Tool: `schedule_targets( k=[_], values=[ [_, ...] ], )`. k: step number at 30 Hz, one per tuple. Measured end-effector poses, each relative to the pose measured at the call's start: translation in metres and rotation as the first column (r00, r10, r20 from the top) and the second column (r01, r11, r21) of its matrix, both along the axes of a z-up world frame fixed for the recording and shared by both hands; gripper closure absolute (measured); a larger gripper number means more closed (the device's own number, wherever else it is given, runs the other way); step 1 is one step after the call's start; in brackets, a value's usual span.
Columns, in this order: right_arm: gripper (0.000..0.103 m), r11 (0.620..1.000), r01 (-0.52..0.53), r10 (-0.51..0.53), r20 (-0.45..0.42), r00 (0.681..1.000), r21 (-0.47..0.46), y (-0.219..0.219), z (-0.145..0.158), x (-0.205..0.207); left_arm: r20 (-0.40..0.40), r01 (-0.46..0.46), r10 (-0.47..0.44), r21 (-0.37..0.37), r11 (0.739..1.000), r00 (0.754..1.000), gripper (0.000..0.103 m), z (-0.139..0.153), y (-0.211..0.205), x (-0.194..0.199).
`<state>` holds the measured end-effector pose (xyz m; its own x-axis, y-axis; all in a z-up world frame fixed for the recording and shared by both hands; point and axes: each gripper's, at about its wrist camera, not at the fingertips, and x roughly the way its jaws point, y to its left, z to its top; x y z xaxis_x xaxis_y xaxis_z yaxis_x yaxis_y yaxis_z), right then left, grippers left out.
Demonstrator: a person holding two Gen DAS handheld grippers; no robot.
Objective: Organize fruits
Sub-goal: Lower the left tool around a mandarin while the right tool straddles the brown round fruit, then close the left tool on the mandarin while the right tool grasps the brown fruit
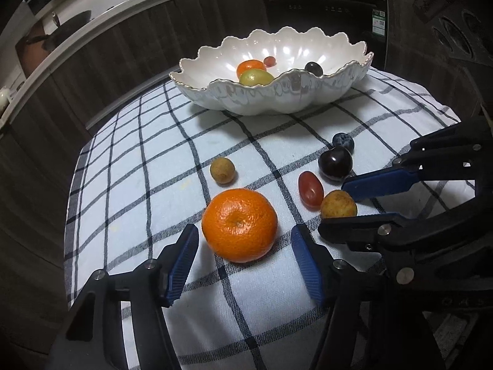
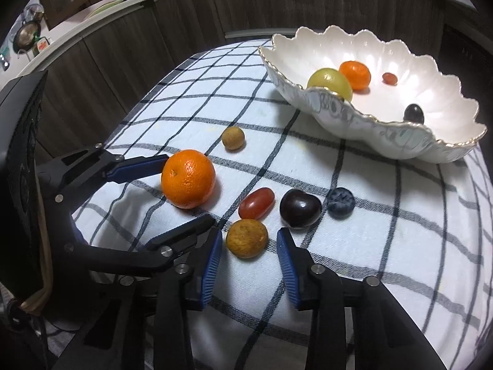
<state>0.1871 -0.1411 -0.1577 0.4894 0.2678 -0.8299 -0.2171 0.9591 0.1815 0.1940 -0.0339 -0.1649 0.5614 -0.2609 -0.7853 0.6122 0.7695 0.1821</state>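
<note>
A large mandarin lies on the checked cloth, just ahead of my open left gripper, whose blue pads stand on either side of it without touching. My open right gripper brackets a small brown longan, pads apart from it. A red grape tomato, a dark cherry and a blueberry lie close behind it. A second longan lies farther back. The white scalloped bowl holds a green fruit, a small mandarin, a red grape and a dark grape.
The fruits lie on a white cloth with dark checks over a small round table; its edges drop off left and front. Dark wood cabinets and a counter stand behind. The two grippers sit side by side, the left one's right finger almost touching the right gripper.
</note>
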Motion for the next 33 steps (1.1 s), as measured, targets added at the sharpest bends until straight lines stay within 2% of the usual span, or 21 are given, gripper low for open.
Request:
schedule_targets(
  k=[5, 14, 33],
  values=[
    [0.074, 1.000, 0.001, -0.001, -0.009, 1.000, 0.028, -0.001, 0.000, 0.002, 0.006, 0.006, -0.006, -0.007, 1.000, 1.000, 0.047, 0.000, -0.003, 0.000],
    [0.074, 0.999, -0.003, 0.003, 0.003, 1.000, 0.040, -0.003, 0.002, 0.000, 0.014, -0.025, 0.026, -0.007, 1.000, 1.000, 0.056, 0.007, -0.002, -0.005],
    [0.075, 1.000, 0.021, -0.021, 0.017, 1.000, 0.005, -0.010, 0.006, -0.003, 0.005, -0.087, 0.087, -0.022, 0.996, 0.996, 0.059, 0.010, -0.001, -0.008]
  ],
)
